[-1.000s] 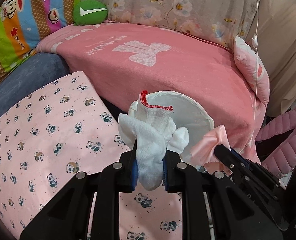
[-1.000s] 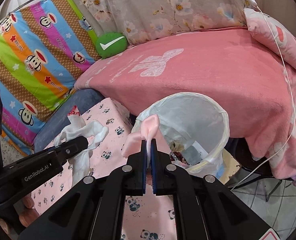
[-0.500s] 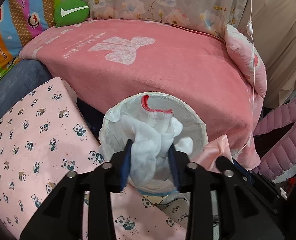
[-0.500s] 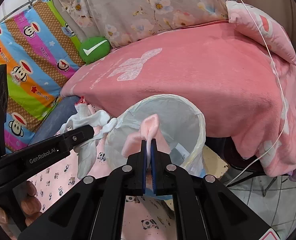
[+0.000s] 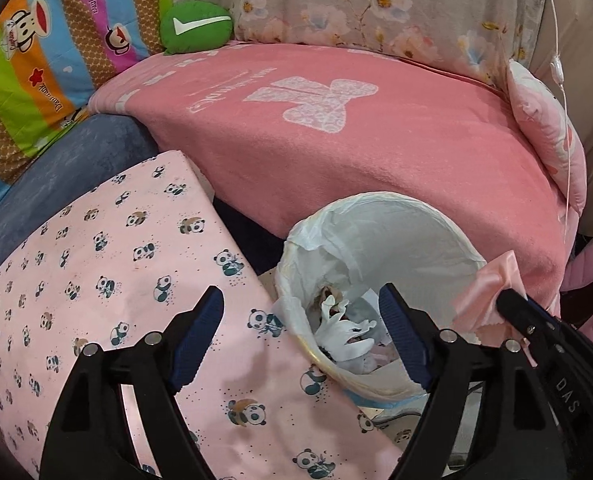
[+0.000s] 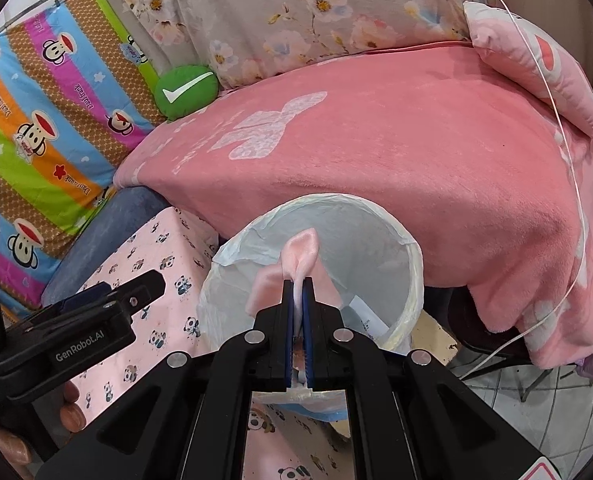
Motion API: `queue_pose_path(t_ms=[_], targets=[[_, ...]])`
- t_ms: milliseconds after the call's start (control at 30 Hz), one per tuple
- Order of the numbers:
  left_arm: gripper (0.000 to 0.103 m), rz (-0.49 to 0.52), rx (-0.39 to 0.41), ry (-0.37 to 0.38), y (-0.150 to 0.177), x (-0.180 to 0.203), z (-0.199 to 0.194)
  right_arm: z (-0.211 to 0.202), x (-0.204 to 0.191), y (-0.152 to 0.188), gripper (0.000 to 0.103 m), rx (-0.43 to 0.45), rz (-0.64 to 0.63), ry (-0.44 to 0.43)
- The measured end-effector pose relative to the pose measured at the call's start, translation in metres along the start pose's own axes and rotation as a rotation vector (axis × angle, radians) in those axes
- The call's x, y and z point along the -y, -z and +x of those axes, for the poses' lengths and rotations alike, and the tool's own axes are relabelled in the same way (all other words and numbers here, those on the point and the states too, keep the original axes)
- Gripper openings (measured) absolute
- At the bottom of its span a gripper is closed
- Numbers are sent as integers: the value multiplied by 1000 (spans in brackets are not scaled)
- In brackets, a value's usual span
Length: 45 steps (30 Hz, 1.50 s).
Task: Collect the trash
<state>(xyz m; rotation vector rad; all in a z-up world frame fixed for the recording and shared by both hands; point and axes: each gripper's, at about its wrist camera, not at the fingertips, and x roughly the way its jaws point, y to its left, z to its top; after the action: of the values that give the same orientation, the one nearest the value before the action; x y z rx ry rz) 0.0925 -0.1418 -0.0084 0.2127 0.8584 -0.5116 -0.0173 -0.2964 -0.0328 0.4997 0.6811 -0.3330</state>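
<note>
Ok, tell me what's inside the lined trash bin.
The trash bin holds a white glove lying on crumpled paper scraps. Its bottom is covered by that trash and, in the right wrist view, by pink cloth.

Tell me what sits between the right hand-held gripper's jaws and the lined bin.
Only the pink cloth it clamps, hanging over the bin mouth; otherwise open air, seen in the right wrist view.

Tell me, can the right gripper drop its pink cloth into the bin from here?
Probably yes. The right gripper holds the pink cloth over the open bin, and nothing blocks the way down.
</note>
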Motion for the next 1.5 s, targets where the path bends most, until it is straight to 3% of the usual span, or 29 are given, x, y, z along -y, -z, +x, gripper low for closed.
queue_pose_path(t_ms=[467,600,933,1100,1500], targets=[[76,-82,-40,-31,13,-39,11,36,-32,-21,11,-7,-64,31],[77,-92,-39,-56,20,-48,7,40,-41,-22,24,-2,-73,36],[79,-118,-23,-92,33,-61,-9,29,-52,-19,39,-10,-116,41],[89,-97,21,-136,38,-59,-28,9,-63,-4,53,-12,-171,69],[92,-80,59,-191,52,-59,-53,-29,-77,29,70,19,-255,116]])
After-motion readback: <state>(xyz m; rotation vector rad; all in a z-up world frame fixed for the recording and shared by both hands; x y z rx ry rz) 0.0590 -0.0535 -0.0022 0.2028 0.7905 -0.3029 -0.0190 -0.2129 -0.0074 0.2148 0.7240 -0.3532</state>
